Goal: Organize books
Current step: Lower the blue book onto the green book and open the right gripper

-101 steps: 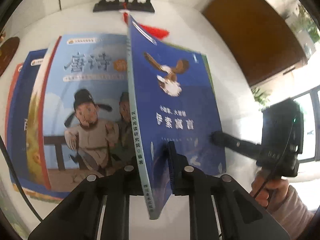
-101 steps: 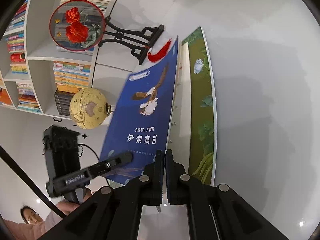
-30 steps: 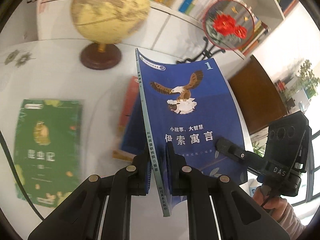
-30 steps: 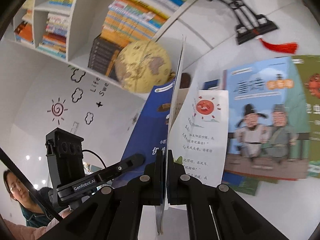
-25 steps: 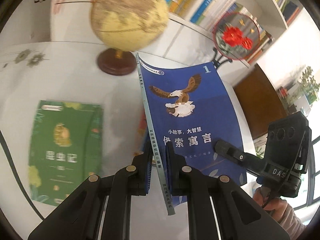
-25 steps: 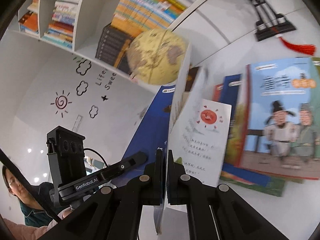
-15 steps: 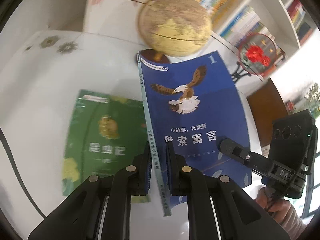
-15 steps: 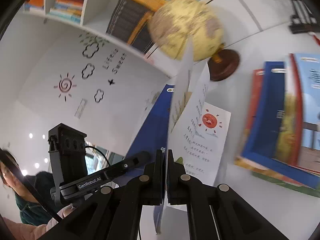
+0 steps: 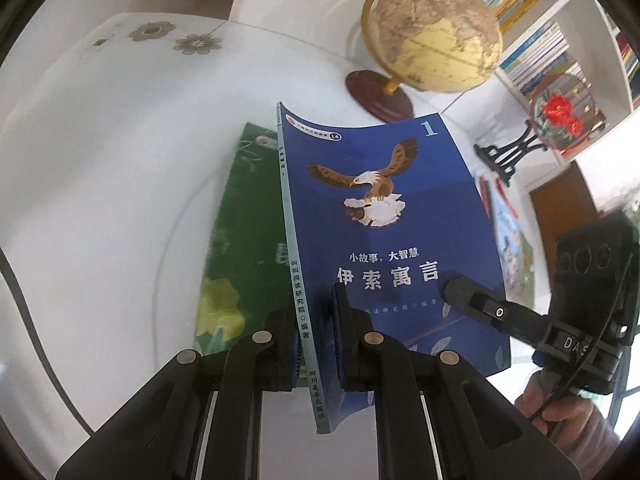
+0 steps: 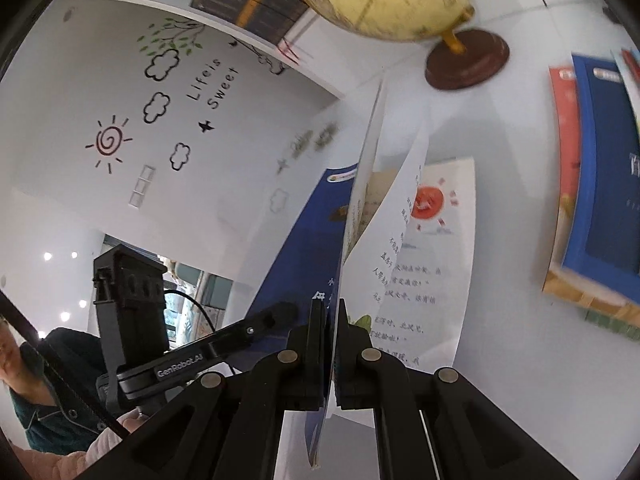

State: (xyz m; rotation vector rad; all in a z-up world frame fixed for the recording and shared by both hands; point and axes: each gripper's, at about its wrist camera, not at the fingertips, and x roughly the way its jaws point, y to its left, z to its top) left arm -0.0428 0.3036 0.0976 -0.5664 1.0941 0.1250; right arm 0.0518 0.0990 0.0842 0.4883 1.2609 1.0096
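A blue book with an eagle on its cover [image 9: 384,240] hangs in the air above the white table [image 9: 120,200]. My left gripper [image 9: 316,320] is shut on its spine near the lower end. My right gripper [image 10: 331,324] is shut on the front cover's edge [image 10: 352,220], and in the left wrist view that gripper [image 9: 452,292] rests at the cover's lower right. The inner pages [image 10: 420,264] fan open to the right of the cover. Under the blue book lies a green book [image 9: 244,232] flat on the table, partly hidden by it.
A yellow globe [image 9: 432,28] on a brown base [image 9: 378,94] stands behind the books. A stack of blue, red and other books [image 10: 596,200] lies to the right. A round fan with red flowers [image 9: 560,112] stands on a black stand, bookshelves behind it. A person [image 10: 24,392] is at lower left.
Both grippers have carried the blue book leftward across the table, away from the stack; it now hangs over the green book, and the globe has shifted to the upper right of the left view.
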